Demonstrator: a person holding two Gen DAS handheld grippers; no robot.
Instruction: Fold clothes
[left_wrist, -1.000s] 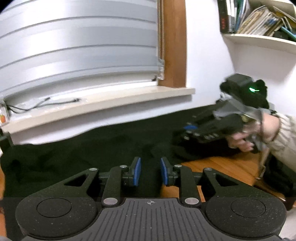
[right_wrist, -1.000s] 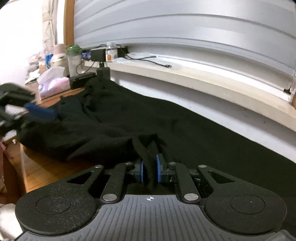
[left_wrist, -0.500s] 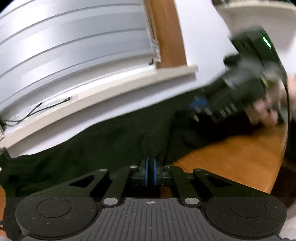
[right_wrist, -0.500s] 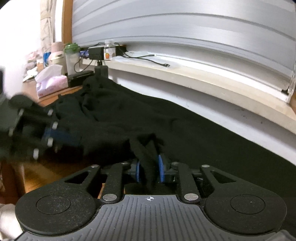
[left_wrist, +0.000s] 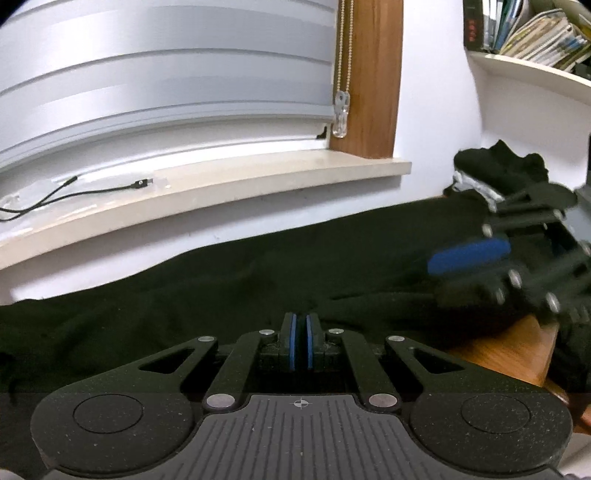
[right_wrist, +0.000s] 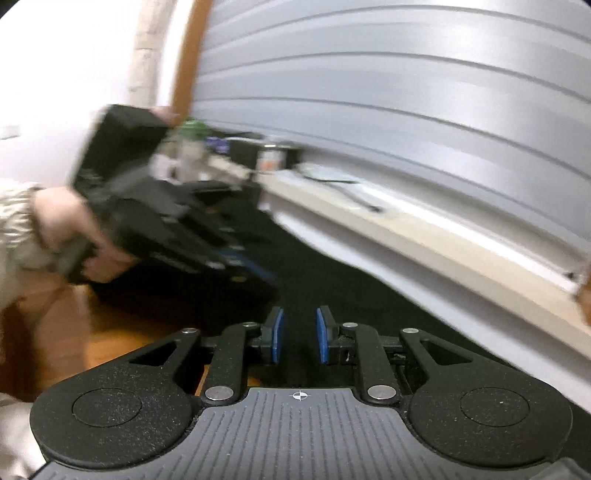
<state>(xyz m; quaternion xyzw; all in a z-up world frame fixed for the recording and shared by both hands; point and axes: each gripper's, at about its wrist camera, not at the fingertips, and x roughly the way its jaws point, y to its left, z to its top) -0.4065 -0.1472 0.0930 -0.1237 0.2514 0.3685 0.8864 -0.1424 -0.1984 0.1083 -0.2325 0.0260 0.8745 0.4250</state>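
A black garment (left_wrist: 221, 288) lies spread over the wooden table (left_wrist: 509, 350) below the windowsill. My left gripper (left_wrist: 301, 332) is shut at the garment's near edge, pads pressed together with a thin fold of the cloth pinched in them. In the right wrist view, my right gripper (right_wrist: 300, 332) is open just above the black garment (right_wrist: 351, 291), with nothing between its pads. The right gripper (left_wrist: 439, 277) also shows blurred at the right of the left wrist view, low over the cloth. A hand holds the blurred left gripper (right_wrist: 258, 273) at the left.
A windowsill (left_wrist: 258, 177) with cables (left_wrist: 92, 190) runs behind the table, under a closed blind with a bead chain (left_wrist: 341, 110). Dark clothes (left_wrist: 509, 166) are heaped at the right. A bookshelf (left_wrist: 535, 66) hangs above them. Bottles (right_wrist: 192, 147) stand at the sill's far left.
My left gripper went from open to shut on the garment's edge. My right gripper, which held a fold of it, has opened and let go. Both have shifted.
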